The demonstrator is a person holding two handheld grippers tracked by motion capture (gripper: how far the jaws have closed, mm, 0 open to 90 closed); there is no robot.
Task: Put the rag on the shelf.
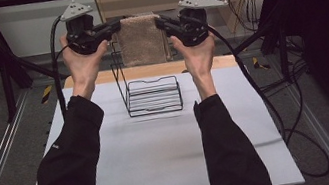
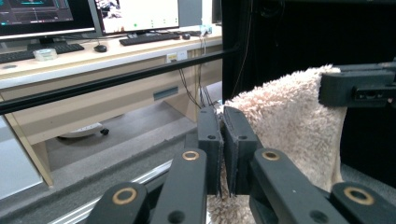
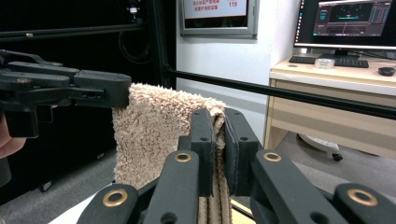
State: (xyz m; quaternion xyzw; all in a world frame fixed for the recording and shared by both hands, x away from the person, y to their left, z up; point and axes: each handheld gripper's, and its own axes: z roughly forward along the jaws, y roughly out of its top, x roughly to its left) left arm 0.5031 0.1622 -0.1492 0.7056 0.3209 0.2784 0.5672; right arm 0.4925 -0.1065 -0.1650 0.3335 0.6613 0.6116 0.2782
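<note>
In the high view the towel [image 1: 141,40] hides the upper back part of the wire rack [image 1: 153,96]. The left tool [image 1: 117,25] and right tool [image 1: 159,23] cover the towel's top corners. In both gripper views the towel's lower end is cut off by the bottom edge. Text on the wall screen [image 3: 217,11] is too blurred to read.

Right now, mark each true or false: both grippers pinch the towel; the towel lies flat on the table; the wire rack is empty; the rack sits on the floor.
1. Both the left gripper and the right gripper are shut on the towel. True.
2. The towel lies flat on the table. False: it hangs in the air between the grippers, above the table.
3. The wire rack holds nothing. True.
4. The rack sits on the floor. False: it stands on the table, below the towel.
</note>
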